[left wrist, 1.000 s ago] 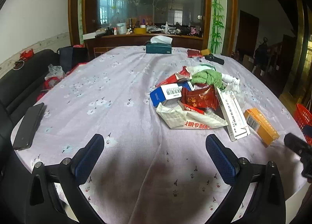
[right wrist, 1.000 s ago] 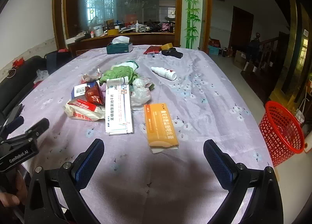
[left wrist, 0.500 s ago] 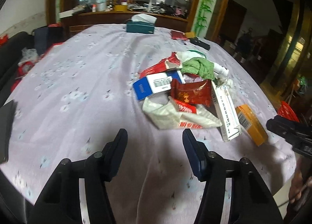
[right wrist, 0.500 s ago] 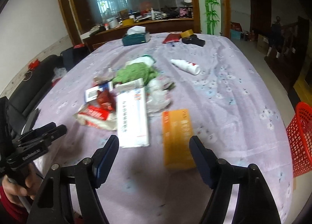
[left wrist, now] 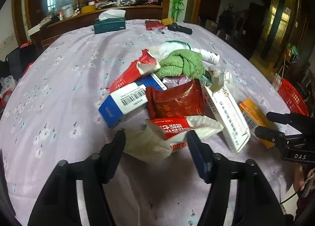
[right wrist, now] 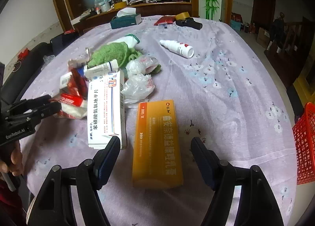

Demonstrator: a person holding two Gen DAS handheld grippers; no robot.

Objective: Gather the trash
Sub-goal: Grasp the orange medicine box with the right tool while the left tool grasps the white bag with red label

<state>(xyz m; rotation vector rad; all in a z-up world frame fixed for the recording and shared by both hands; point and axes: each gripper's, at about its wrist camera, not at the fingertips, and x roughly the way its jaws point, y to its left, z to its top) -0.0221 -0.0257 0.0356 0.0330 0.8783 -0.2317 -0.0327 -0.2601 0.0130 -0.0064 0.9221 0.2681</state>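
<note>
A heap of trash lies on the lilac flowered tablecloth (left wrist: 59, 88). Its near end is a crumpled white wrapper with a red label (left wrist: 167, 133). My left gripper (left wrist: 156, 140) straddles that wrapper with its jaws opening; the pads do not press on it. Behind it lie a dark red foil packet (left wrist: 175, 101), a blue and white box (left wrist: 122, 103), a long white box (left wrist: 226, 115) and a green cloth (left wrist: 181, 64). An orange box (right wrist: 157, 143) lies between the fingers of my right gripper (right wrist: 155, 144), whose jaws are closing with gaps on both sides.
A red mesh basket (right wrist: 305, 143) stands on the floor off the table's right edge. A white spray bottle (right wrist: 177, 48), a teal tissue box (right wrist: 126, 20) and dark items (right wrist: 189, 23) sit farther back. A person's hand (right wrist: 13, 159) holds the left gripper.
Both grippers have moved forward and down to the trash. Both jaws have narrowed from wide open; the left now brackets the white wrapper, the right the orange box.
</note>
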